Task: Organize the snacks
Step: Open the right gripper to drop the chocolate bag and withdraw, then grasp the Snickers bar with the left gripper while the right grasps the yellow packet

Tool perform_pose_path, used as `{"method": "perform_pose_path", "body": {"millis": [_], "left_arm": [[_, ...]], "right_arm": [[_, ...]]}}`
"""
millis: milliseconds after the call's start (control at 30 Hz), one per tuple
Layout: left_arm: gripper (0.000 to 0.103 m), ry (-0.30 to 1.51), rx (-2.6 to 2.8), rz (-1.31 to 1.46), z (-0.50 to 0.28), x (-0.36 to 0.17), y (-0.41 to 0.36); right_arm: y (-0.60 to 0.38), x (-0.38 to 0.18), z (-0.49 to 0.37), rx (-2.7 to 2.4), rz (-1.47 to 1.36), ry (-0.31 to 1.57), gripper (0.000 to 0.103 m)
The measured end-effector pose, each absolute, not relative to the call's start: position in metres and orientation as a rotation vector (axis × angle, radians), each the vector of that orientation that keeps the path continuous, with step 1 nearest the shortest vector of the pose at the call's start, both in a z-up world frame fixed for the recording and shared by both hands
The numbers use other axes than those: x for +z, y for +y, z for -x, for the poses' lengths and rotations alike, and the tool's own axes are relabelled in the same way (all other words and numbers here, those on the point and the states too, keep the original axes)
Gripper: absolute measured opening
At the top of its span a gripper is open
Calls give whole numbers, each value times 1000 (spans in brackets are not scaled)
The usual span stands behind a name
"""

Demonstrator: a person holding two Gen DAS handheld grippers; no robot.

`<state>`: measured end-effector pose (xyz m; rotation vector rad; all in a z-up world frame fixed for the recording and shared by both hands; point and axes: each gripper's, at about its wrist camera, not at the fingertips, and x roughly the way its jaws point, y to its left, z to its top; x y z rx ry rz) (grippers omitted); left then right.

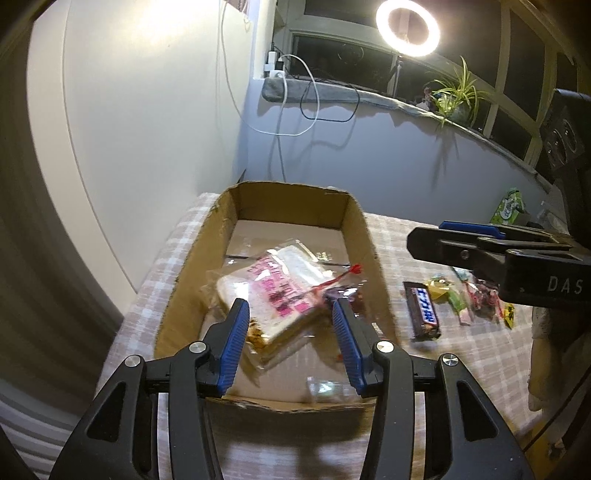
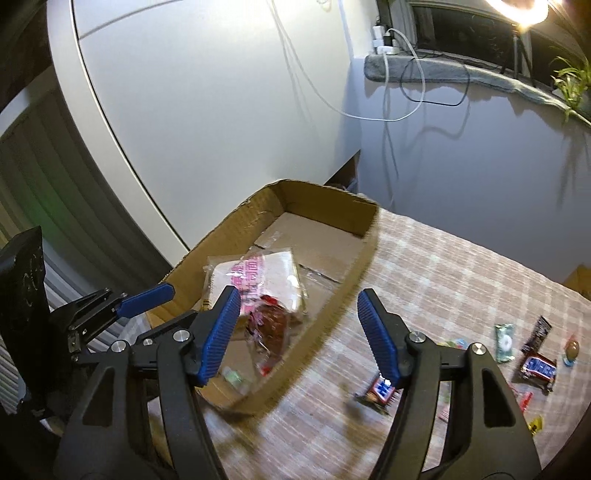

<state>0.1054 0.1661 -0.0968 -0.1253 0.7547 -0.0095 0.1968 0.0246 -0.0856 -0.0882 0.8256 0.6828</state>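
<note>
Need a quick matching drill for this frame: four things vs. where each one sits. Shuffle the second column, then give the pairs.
Things:
1. bagged sandwich
2. Snickers bar
3. ring light
4. spider plant

Places:
A. on the checked tablecloth, right of the box
B. on the window ledge, right of the hanging cables
C. inside the cardboard box
D. up by the window, lit

Pairs: 1-C, 2-A, 3-D, 4-B

Both the left gripper and the right gripper have their jaws apart and hold nothing.
</note>
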Motion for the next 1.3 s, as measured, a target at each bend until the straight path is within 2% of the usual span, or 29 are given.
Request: {"method": "perform_pose_path", "body": {"millis": [300,367,433,467,500,567,700,1233,1300], "left_arm": [[46,746,-65,107,-104,-89,131],[46,747,-82,105,-104,-89,122],[46,753,-102,104,-104,-89,112],[48,756,-112,104,-104,-90,107],[57,760,-123,104,-105,-91,102],[67,768,-145,105,-106,-94,90],[67,789,-195,90,-110,-101,66],[67,867,-242,74,-136,-131,16],[63,877,-235,71,-141,-136,13]], "right_arm": [[-32,-72,-187,628,66,792,69],[-46,-70,-185,606,70,783,74],[-64,-68,-183,581,66,774,84],[-73,-68,-182,569,62,771,85],[-82,-68,-181,556,58,771,86],[-103,-70,-181,523,50,780,89],[-144,-79,-180,449,40,804,94],[-234,-125,-182,319,-3,902,94],[-236,-133,-182,311,-5,926,94]]}}
